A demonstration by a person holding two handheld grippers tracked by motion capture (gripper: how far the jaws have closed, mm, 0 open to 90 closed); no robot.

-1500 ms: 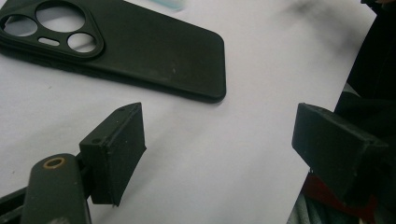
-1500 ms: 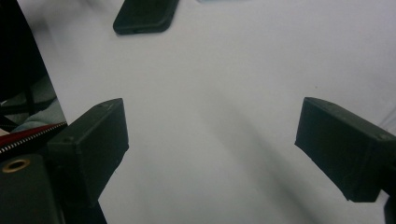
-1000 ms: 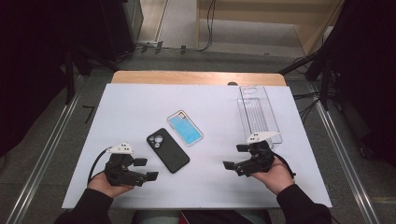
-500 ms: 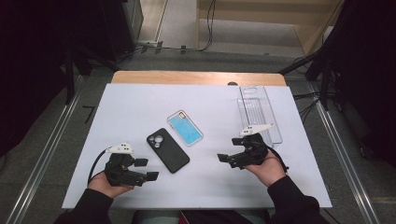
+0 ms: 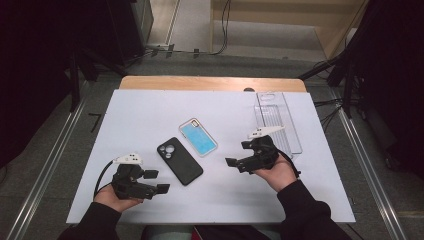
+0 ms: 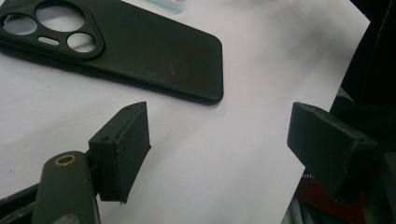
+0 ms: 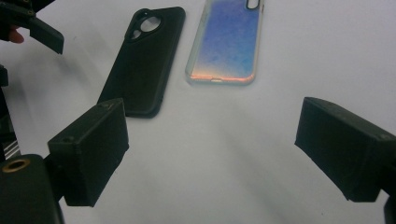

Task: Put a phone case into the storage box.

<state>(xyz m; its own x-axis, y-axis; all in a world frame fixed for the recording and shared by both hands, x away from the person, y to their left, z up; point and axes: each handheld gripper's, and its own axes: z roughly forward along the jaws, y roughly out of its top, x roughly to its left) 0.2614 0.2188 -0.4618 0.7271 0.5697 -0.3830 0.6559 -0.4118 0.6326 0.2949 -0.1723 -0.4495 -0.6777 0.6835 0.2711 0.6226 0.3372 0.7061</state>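
A black phone case [image 5: 180,161] lies back up on the white table top [image 5: 150,115], its camera cut-out toward the far side. Beside it to the right lies a blue phone case [image 5: 198,136]. My left gripper [image 5: 156,181] rests at the near left, jaws wide apart and empty, pointing at the black phone case [image 6: 116,46]. My right gripper [image 5: 237,154] hovers right of both cases, open with nothing between its jaws. Ahead of its jaws lie the black case [image 7: 142,60] and the blue case [image 7: 231,39].
A clear plastic case [image 5: 278,120] lies at the back right of the table, just behind the right hand. A wooden strip [image 5: 210,83] borders the far edge. The left gripper [image 7: 37,23] shows at the upper left of the right gripper view.
The right hand has moved left and a little away from the person, toward the two phone cases, jaws equally wide. The left hand has kept still.
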